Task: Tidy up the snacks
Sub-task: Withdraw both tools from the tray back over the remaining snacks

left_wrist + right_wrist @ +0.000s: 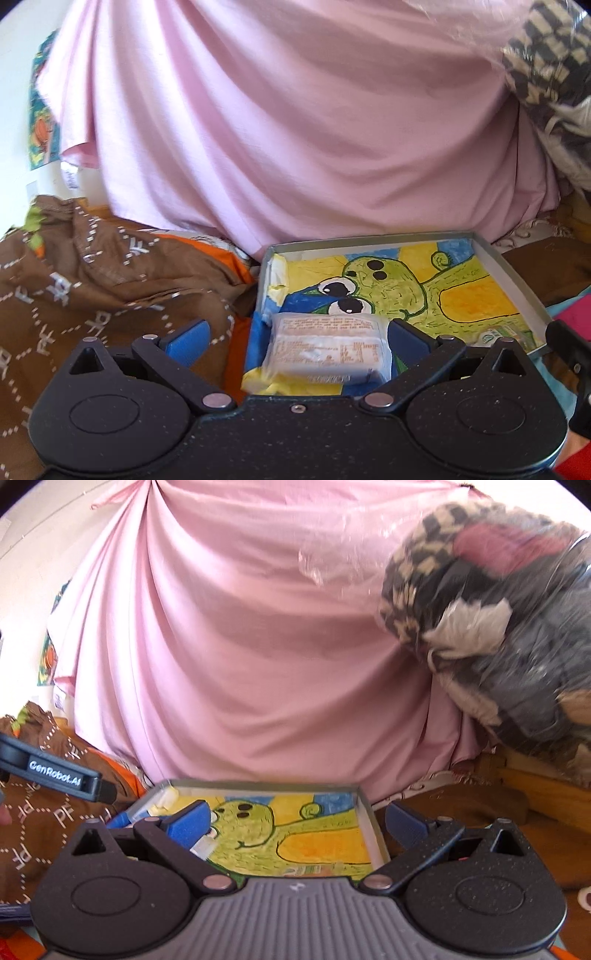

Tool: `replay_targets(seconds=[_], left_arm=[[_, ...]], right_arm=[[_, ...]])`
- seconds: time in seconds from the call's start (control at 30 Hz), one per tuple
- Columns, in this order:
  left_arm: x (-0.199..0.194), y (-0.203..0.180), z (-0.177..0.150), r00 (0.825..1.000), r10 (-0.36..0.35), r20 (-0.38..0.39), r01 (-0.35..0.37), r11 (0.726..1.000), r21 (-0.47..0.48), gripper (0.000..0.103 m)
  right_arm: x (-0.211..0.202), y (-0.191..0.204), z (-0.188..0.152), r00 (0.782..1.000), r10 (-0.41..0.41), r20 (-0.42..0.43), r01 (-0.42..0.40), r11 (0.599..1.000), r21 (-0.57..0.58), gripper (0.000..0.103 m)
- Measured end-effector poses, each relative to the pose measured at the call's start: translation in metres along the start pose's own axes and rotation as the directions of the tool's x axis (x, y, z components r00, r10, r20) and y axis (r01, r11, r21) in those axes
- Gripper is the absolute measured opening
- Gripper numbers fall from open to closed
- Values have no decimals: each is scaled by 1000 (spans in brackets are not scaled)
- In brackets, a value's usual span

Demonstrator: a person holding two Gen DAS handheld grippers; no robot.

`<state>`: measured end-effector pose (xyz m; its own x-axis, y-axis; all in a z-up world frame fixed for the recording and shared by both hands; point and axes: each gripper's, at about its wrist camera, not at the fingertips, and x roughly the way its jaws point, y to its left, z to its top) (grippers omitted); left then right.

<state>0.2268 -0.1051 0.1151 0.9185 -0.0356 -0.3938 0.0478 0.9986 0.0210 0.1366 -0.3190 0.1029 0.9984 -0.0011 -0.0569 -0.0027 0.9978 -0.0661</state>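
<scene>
A pink sheet (295,122) hangs across the far side of both views and fills most of them. To the left lies a crumpled brown cloth (92,266) with a white dotted pattern, and at far right a clear plastic bag (498,627) stuffed with checked fabric. Below the sheet sits a shallow grey tray (517,273), its floor lined with a yellow, blue and green cartoon drawing (424,291). In the tray's near left corner lies a clear-wrapped snack packet (327,347) with printed text on top. The left gripper (295,339) is spread wide; the packet lies between its blue pads (186,339), closer to the right-hand pad, and whether that pad touches it cannot be told. The right gripper (295,821) also stands released, empty, over the tray's near edge, its left pad above the drawing and its right pad outside the rim.
</scene>
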Motion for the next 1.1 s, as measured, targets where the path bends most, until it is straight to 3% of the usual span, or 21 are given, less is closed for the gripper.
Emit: replay_targets(seconds=[0.23,0.47,0.83,1.1], left_arm=[[-40,24,-9,1000,4,11,-3,999,-40,102],[-71,54,-27,1000,14,-9,-15,998,-58,102],[-97,91,-88,993,45,-110,-47,999,-21,102],[-105,98,-117,984,11,-178,3,997,79,102]], right_arm=[[-35,14,8,999,8,44,-7,1000,-13,103],[-67,26,3,999,38,29,-38,999,-24,103],[-103,40,-21,991,88,-101,-91,996,-23,103],[-115,61,-42,962,158,-222,-173,984,-49,103]])
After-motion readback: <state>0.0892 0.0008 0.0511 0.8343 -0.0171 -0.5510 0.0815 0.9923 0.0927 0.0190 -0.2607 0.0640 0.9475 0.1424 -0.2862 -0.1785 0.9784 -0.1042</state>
